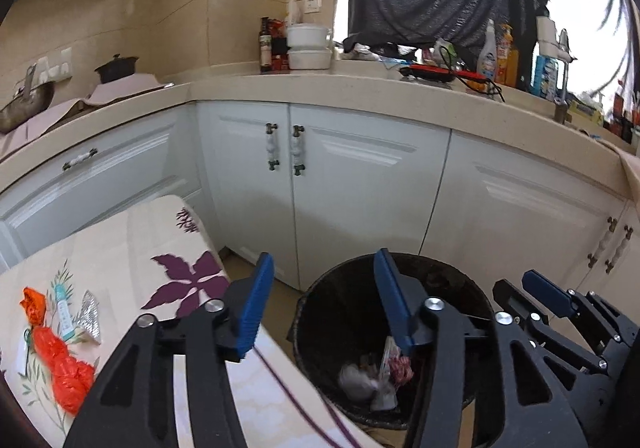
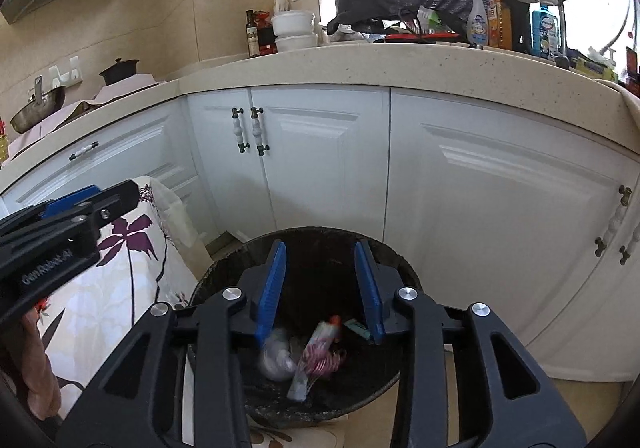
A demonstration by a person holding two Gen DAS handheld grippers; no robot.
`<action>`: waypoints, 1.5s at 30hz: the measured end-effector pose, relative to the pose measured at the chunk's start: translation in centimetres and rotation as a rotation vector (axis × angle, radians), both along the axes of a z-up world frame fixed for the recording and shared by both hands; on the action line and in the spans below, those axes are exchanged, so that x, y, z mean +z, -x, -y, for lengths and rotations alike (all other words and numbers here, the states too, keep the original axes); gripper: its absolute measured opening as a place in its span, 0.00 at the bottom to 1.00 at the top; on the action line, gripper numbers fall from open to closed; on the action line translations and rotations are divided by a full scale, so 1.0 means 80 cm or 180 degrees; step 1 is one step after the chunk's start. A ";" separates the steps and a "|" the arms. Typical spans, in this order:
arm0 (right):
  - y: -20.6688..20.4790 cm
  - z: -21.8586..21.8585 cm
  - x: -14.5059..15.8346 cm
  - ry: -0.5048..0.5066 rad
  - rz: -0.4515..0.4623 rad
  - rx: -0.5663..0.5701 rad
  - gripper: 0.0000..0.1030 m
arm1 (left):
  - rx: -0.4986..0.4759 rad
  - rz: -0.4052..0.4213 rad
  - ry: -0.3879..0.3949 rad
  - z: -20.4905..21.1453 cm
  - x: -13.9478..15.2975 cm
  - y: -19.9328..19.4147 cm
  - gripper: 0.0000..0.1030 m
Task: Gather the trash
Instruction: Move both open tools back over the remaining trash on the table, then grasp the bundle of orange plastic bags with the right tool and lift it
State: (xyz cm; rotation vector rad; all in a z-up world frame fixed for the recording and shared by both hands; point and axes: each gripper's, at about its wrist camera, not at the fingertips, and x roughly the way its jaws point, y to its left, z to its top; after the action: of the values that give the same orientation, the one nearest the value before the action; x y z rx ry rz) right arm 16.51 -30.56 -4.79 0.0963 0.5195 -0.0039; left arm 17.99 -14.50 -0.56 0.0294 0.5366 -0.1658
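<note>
A black trash bin [image 1: 344, 312] stands on the floor by the white cabinets; it also shows in the right wrist view [image 2: 320, 248]. Inside lie crumpled wrappers [image 2: 316, 356] and a blurred white wad [image 2: 276, 358]. My right gripper [image 2: 320, 288] is open and empty right above the bin; it also shows in the left wrist view [image 1: 544, 292]. My left gripper [image 1: 324, 304] is open and empty, over the table edge beside the bin. On the floral tablecloth [image 1: 120, 248] lie an orange plastic bag [image 1: 60, 360], a small tube [image 1: 64, 316] and a silver wrapper [image 1: 90, 314].
White cabinets [image 2: 480, 188] stand behind the bin under a beige counter [image 2: 400, 64] with bottles, bowls and a pot. The table edge is just left of the bin. The left gripper's body [image 2: 60, 232] sits at the left of the right wrist view.
</note>
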 end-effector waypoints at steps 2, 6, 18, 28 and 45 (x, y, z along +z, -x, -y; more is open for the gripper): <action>0.005 -0.006 0.003 0.0002 0.0019 0.0020 0.34 | 0.0052 -0.0006 0.0006 -0.010 0.003 0.006 0.53; 0.016 -0.018 0.012 -0.0007 0.0071 0.0061 0.36 | 0.0152 0.0013 -0.0001 -0.032 0.010 0.022 0.54; 0.042 -0.103 0.029 -0.0039 0.0148 0.0504 0.39 | 0.0749 0.0013 0.0026 -0.145 0.016 0.082 0.61; 0.054 -0.202 0.033 -0.0031 0.0136 0.1049 0.39 | 0.1394 -0.0043 -0.0075 -0.253 0.003 0.138 0.62; 0.061 -0.322 0.030 -0.0014 0.0033 0.1636 0.39 | 0.2039 -0.0184 0.0071 -0.370 -0.018 0.178 0.63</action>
State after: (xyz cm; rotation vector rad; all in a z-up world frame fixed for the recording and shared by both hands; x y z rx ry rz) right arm 11.62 -4.82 -2.39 -0.0349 0.5222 0.4993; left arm 3.72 15.10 -2.00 -0.1688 0.5778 0.4537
